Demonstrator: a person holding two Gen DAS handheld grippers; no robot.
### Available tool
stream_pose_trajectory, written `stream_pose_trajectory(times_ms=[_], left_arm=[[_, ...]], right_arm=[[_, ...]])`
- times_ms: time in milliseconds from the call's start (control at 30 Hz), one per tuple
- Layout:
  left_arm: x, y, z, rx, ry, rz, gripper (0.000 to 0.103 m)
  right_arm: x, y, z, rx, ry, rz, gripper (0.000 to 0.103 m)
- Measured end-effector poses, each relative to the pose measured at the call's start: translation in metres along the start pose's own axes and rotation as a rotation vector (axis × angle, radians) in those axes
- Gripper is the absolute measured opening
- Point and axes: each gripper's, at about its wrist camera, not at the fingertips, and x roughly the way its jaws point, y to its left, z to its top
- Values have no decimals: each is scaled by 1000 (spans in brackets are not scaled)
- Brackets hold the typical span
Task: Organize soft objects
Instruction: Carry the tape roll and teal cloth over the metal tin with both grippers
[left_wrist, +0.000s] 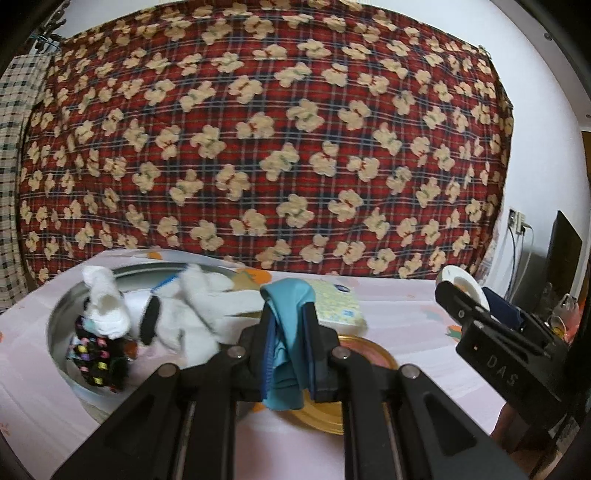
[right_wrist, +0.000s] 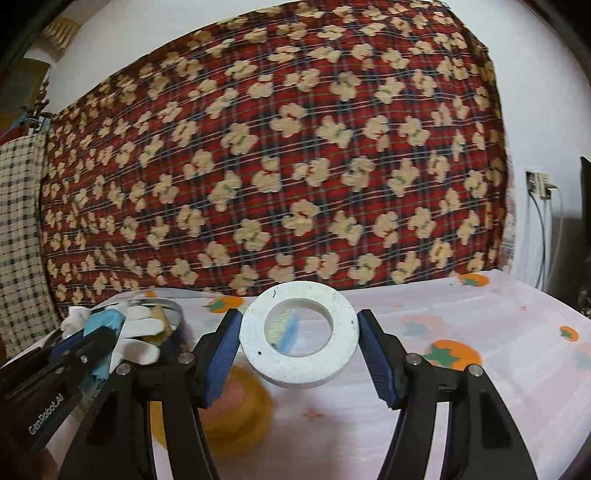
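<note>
L gripper (left_wrist: 290, 339) is clamped tight on a teal cloth (left_wrist: 286, 328), which bunches up over the pads and hangs below them. R gripper (right_wrist: 299, 343) grips a white ring (right_wrist: 299, 334) across its width, w/ both blue pads pressed against its rim. Just left of the teal cloth sits a round metal tray (left_wrist: 61, 314) holding a white plush dog (left_wrist: 177, 310) and a black multicolour sock (left_wrist: 98, 354). A yellow lid (left_wrist: 373, 363) lies under the L gripper on the pink fruit-print tablecloth (right_wrist: 480, 369). Behind hangs a red plaid blanket (left_wrist: 266, 140).
</note>
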Motion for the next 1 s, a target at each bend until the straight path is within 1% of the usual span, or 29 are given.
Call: stream_pose_trajectory(times_ms=[133,533,700,1000], left_arm=[[-3,17,5,-11,-16,30,12],[-2,72,21,-16,-50,161,12],[5,91,25,-25,-47,197,12],[23,115,24,-53,-20,246,12]], right_arm=[[2,18,0,-1,-7,34,66],[13,81,9,10,-27,146,66],[20,110,14,11,-34,189,66],[39,141,16,11,-16,214,66]])
